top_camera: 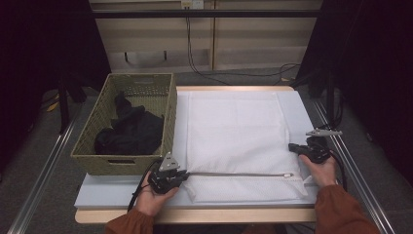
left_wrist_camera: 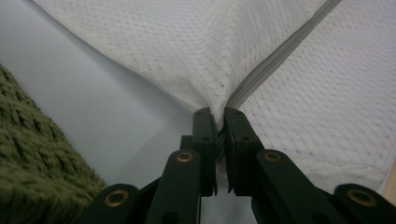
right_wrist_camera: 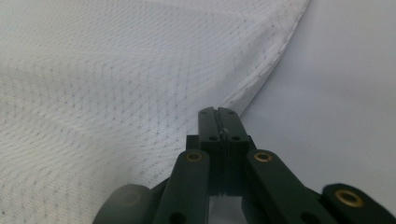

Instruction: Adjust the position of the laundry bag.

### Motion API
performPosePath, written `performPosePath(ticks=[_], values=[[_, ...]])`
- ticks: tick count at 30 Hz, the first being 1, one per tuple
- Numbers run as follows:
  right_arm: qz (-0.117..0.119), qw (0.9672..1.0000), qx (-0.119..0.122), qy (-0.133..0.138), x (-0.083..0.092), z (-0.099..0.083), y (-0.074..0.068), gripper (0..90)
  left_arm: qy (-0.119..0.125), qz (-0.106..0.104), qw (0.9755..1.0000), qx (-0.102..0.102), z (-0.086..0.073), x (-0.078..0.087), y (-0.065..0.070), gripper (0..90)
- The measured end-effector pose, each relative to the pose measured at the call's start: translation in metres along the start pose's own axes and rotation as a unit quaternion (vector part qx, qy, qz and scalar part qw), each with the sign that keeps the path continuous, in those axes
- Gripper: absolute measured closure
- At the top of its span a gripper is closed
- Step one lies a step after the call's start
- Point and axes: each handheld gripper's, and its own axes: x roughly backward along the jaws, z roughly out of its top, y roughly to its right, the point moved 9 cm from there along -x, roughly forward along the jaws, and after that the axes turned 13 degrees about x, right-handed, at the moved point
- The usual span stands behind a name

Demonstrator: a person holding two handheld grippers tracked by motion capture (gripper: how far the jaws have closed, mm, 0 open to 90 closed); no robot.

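Observation:
A white mesh bag (top_camera: 234, 126) lies flat on the table, with a grey zipper (top_camera: 238, 174) running along its near edge. My left gripper (top_camera: 184, 174) is shut on the bag at the zipper's left end. In the left gripper view the black jaws (left_wrist_camera: 220, 112) pinch the mesh (left_wrist_camera: 163, 42) where the zipper (left_wrist_camera: 280, 56) meets them. My right gripper (top_camera: 291, 146) sits at the bag's right edge. In the right gripper view its jaws (right_wrist_camera: 218, 111) are pressed together on the hem of the mesh (right_wrist_camera: 116, 70), which lifts slightly toward them.
A green woven basket (top_camera: 122, 163) stands at the table's left and holds black clothing (top_camera: 129, 129); its wall (left_wrist_camera: 28, 154) is close to my left gripper. A pale mat (top_camera: 107, 192) covers the table. Metal rails run along both sides.

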Motion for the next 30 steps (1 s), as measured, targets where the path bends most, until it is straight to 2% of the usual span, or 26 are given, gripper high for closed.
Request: performPosePath(ticks=[6,10,12,15,18,19,26,28,30], values=[[0.014,0.9998,0.012,-0.001,0.001,0.003,-0.009,89.5,0.002,0.009,1.0,0.001,-0.004,0.008,-0.003,83.3],[0.022,0.9995,0.023,0.002,-0.001,0.009,-0.018,89.6,-0.013,0.017,0.9998,-0.002,-0.012,0.011,-0.008,83.8],[0.027,0.9992,0.03,0.0,-0.002,0.011,-0.023,89.5,-0.009,0.016,0.9998,-0.002,-0.013,0.013,-0.009,83.9],[0.033,0.9988,0.036,0.0,-0.003,0.012,-0.028,89.5,-0.015,0.027,0.9995,0.0,-0.016,0.018,-0.015,83.8],[0.04,0.9985,0.036,0.0,-0.003,0.013,-0.033,89.5,-0.012,0.023,0.9996,0.005,-0.019,0.02,-0.018,83.8],[0.041,0.9984,0.039,0.0,-0.004,0.013,-0.034,89.5,-0.015,0.029,0.9995,0.005,-0.019,0.021,-0.019,83.7],[0.046,0.9981,0.042,0.003,-0.004,0.014,-0.037,89.5,-0.013,0.027,0.9995,0.004,-0.024,0.026,-0.019,82.9],[0.049,0.9978,0.043,0.002,-0.005,0.014,-0.04,89.5,-0.018,0.033,0.9993,0.006,-0.026,0.026,-0.02,82.5],[0.049,0.9977,0.047,-0.001,-0.006,0.014,-0.041,89.5,-0.018,0.036,0.9992,-0.002,-0.025,0.026,-0.021,82.6]])
